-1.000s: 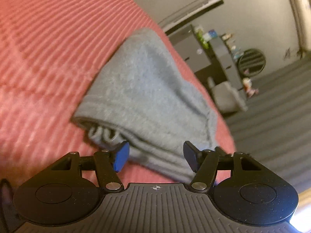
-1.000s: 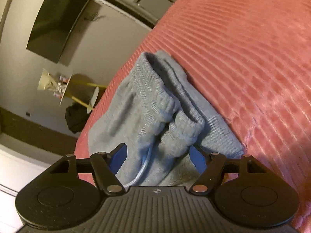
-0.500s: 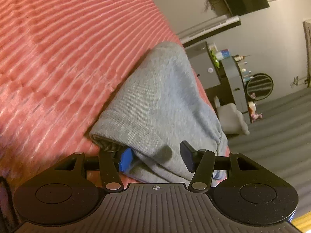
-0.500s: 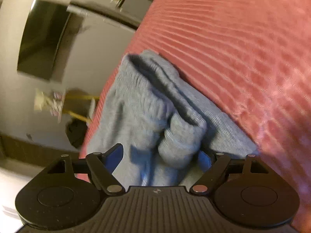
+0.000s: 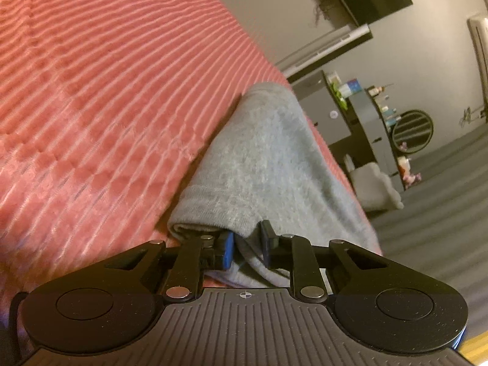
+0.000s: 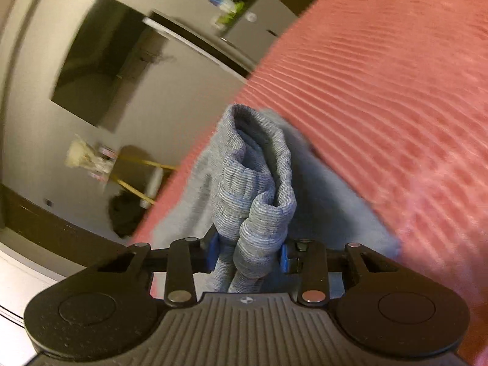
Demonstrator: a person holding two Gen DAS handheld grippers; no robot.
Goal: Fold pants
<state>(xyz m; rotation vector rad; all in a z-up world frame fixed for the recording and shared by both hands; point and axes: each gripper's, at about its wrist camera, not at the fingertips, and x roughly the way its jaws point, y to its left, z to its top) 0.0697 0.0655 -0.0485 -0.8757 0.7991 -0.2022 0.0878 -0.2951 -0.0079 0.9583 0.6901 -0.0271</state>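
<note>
Grey pants (image 6: pixel 253 183), ribbed band bunched, clamped between blue pads of right gripper (image 6: pixel 248 251), jaws just closed inward. Ribbed pink bedspread (image 6: pixel 381 91) beyond and right of jaws. Dark screen (image 6: pixel 100 67) far left.

The left gripper (image 5: pixel 246 249) points forward and down, its jaws just closing, with only a narrow gap left; the blue pad (image 5: pixel 228 249) and its dark partner pinch a thin fold at the near edge of the grey pants (image 5: pixel 262 164). The right gripper (image 6: pixel 248 251) tilts down likewise, its jaws also just drawn in, and its blue pads (image 6: pixel 212 251) press from both sides on a thick ribbed bunch of the same pants.
</note>
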